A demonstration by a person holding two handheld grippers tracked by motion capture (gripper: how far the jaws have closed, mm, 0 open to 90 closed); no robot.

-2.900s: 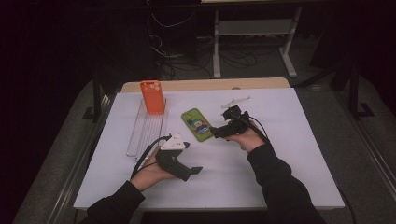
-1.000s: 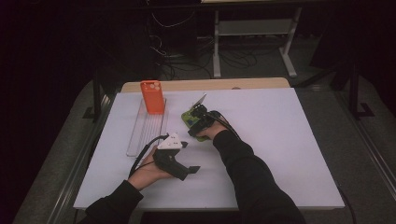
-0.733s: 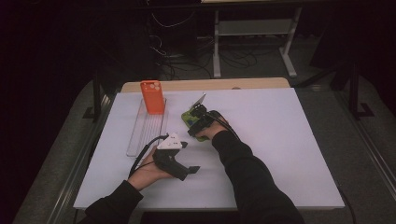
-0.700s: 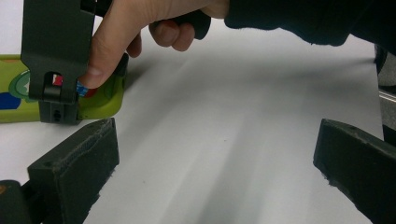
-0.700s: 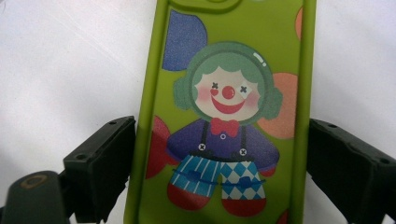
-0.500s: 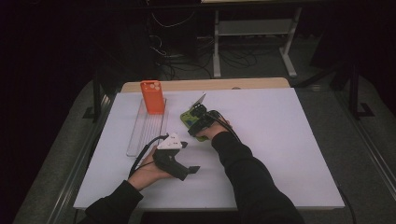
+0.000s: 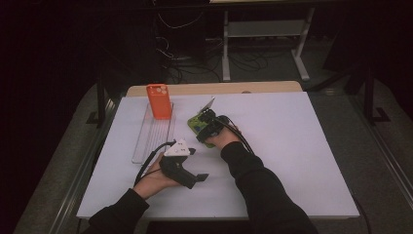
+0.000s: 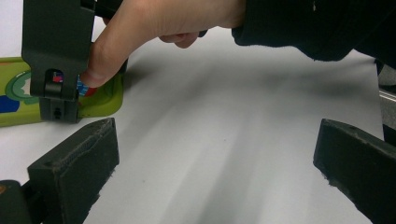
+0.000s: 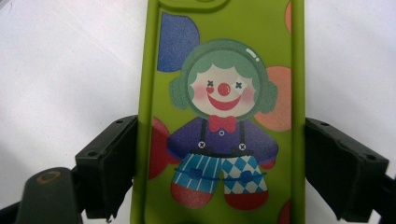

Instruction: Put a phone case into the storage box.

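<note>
A green phone case (image 9: 224,93) with a clown picture lies flat on the white table, also seen from above (image 7: 196,125). My right gripper (image 9: 219,172) points down over it, one jaw against each long edge. Its jaws have just been closing with the case between them, and the pads now touch both sides. From above, the right gripper (image 7: 207,124) sits mid-table with a hand behind it. My left gripper (image 7: 198,177) rests nearer the front, jaws wide apart (image 8: 215,163) with only bare table between them. It looks toward the right hand and the case's end (image 8: 14,100).
An orange phone case (image 7: 159,101) stands upright at the far end of a clear ribbed tray (image 7: 155,134), left of the green case. A wooden strip (image 7: 214,88) edges the back of the table. Dark floor, cables and a metal stand lie beyond.
My right gripper has moved from the right of the green case to directly over it, jaws now on both sides. The left gripper has stayed put.
</note>
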